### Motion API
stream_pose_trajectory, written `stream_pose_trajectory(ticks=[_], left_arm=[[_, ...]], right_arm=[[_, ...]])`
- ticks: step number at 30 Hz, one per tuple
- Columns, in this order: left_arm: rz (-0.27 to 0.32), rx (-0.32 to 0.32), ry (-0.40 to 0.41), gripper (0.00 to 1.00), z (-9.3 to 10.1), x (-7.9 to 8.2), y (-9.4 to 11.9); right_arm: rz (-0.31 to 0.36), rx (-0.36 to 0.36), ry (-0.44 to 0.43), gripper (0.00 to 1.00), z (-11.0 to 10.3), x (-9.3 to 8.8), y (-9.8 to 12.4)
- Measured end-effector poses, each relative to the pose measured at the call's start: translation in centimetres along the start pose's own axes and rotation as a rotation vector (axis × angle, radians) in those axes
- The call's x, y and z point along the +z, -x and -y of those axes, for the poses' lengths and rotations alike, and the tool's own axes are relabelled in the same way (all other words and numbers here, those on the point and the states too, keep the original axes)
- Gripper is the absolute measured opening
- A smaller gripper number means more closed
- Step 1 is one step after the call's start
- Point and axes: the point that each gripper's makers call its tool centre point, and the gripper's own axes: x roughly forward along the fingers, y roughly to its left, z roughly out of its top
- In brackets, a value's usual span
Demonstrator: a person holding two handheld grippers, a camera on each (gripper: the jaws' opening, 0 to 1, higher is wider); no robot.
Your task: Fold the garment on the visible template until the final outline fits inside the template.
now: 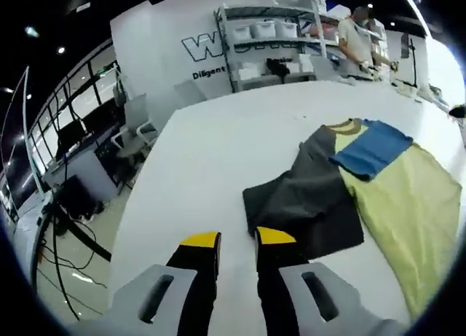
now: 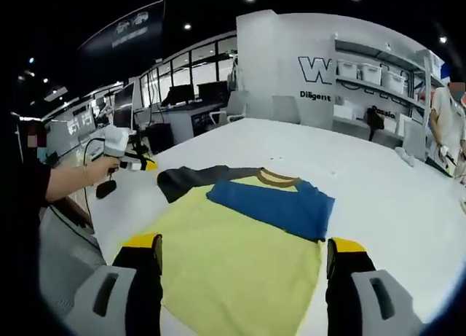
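We counted one T-shirt [image 2: 240, 256] lying flat on the white table [image 2: 378, 197]: soft yellow body, brown collar, one blue sleeve folded across the chest, one dark grey sleeve spread outward. The left gripper [image 1: 237, 240] hovered over bare tabletop beside the grey sleeve, jaws nearly together, perhaps not fully closed. The right gripper [image 2: 244, 245] stood wide apart, empty, above the hem. Shelving [image 1: 277, 41] with bins stood behind.

The left gripper view looks from high over the worktop [image 1: 218, 154], garment [image 1: 378, 183] at two o'clock. The right gripper view faces the garment [image 2: 240, 241] close, centred; both share it.
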Motion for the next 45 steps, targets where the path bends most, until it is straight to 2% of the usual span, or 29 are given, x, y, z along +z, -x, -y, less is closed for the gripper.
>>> stream_pose_trajectory(ticks=[3, 5, 9, 13, 17, 20, 24, 26, 34, 35, 38, 42, 45], left_arm=[[-0.004, -0.008, 0.006, 0.25, -0.6, 0.8, -0.9], [-0.013, -0.019, 0.08, 0.27, -0.7, 1.1, -1.6], [-0.047, 0.009, 0.04, 0.29, -1.5, 1.1, -3.0], [-0.093, -0.022, 0.12, 0.29, -1.1, 0.4, -4.6], [-0.133, -0.037, 0.11, 0.29, -0.6, -0.3, -6.2], [-0.179, -0.068, 0.165, 0.29, 0.3, -1.0, -7.2], [-0.18, -0.072, 0.172, 0.28, 0.8, -0.9, -8.6], [-0.188, -0.071, 0.153, 0.27, 0.8, -1.0, -8.8], [-0.177, -0.084, 0.164, 0.24, 1.7, -0.9, -9.2], [-0.176, -0.085, 0.161, 0.22, 1.7, -0.8, -9.3], [-0.174, -0.105, 0.139, 0.02, 2.4, -0.7, -9.1], [-0.13, -0.109, 0.152, 0.01, 2.3, 0.3, -9.1], [-0.081, -0.068, 0.165, 0.01, 1.2, 1.6, -8.6]], right_arm=[[0.004, 0.0, 0.015, 0.92, -0.4, 0.4, 0.2], [0.001, -0.012, 0.021, 0.91, -0.4, 0.6, 0.3], [-0.008, -0.029, 0.059, 0.9, -0.6, 0.9, 0.5], [0.002, -0.01, 0.057, 0.9, -1.2, 1.3, 0.6], [-0.008, -0.014, 0.056, 0.89, -1.2, 1.0, 0.8], [-0.012, -0.023, 0.039, 0.88, -0.8, 0.6, 0.8], [-0.014, -0.054, 0.01, 0.85, 0.1, 0.2, 0.7], [-0.019, -0.066, 0.009, 0.85, 0.3, 0.0, 0.8], [-0.039, -0.093, 0.002, 0.81, 1.1, -0.5, 0.8], [-0.041, -0.093, 0.001, 0.81, 1.1, -0.5, 0.8], [-0.05, -0.093, 0.005, 0.79, 1.0, -0.6, 0.8], [-0.04, -0.089, -0.008, 0.77, 1.1, -0.3, 0.9], [-0.034, -0.102, -0.003, 0.77, 1.3, -0.1, 1.2]])
